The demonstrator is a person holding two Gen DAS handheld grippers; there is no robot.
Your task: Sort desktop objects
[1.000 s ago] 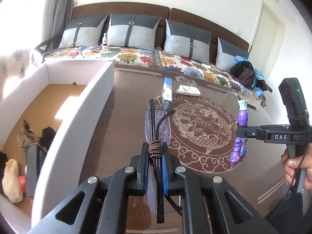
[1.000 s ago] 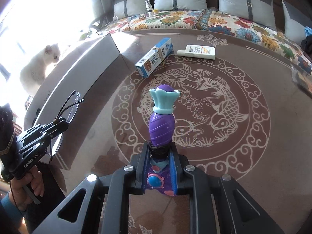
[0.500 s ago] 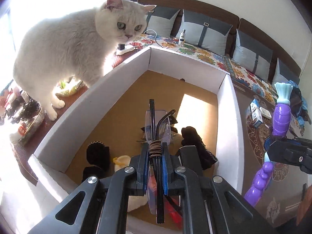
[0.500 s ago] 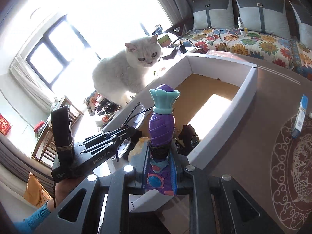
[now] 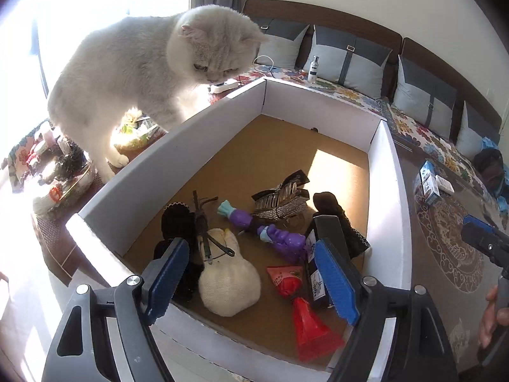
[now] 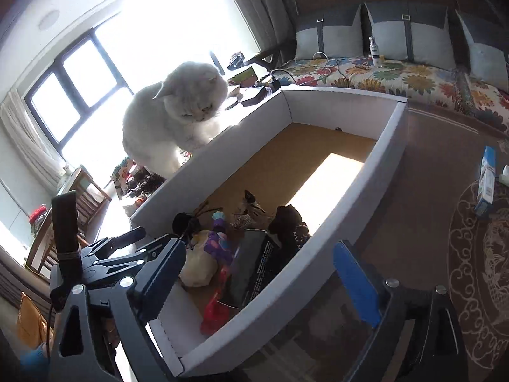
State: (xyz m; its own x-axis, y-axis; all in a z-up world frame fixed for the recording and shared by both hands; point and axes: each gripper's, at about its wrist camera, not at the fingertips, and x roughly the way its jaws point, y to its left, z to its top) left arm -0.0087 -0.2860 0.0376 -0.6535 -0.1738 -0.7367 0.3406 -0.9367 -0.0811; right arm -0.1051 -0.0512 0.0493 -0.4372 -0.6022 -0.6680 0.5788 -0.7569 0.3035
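Observation:
A white cardboard box [image 5: 386, 175] with a brown floor holds several sorted items. The black glasses [image 5: 203, 229] lie on a cream plush [image 5: 227, 280] inside it. Beside them, the purple toy [image 5: 270, 229] with its teal top rests on the floor of the box. My left gripper [image 5: 251, 273] hovers over the box's near end, its jaws opening and nothing between its pads. My right gripper [image 6: 259, 273] straddles the box wall [image 6: 334, 222], its jaws opening and empty too. In the right wrist view the purple toy [image 6: 218, 238] shows below, and the left gripper [image 6: 127, 248] sits to its left.
A white cat [image 5: 143, 63] stands at the box's far left rim, head bent over it. In the box also lie a sparkly hair clip [image 5: 283, 197], a red item [image 5: 302, 305] and a dark box [image 5: 315, 273]. A blue-and-white carton [image 6: 485, 181] stands on the patterned table.
Both grippers have opened and let go: the glasses and the purple toy now lie in the box. Both hands drifted further over the box. The cat lowered its head.

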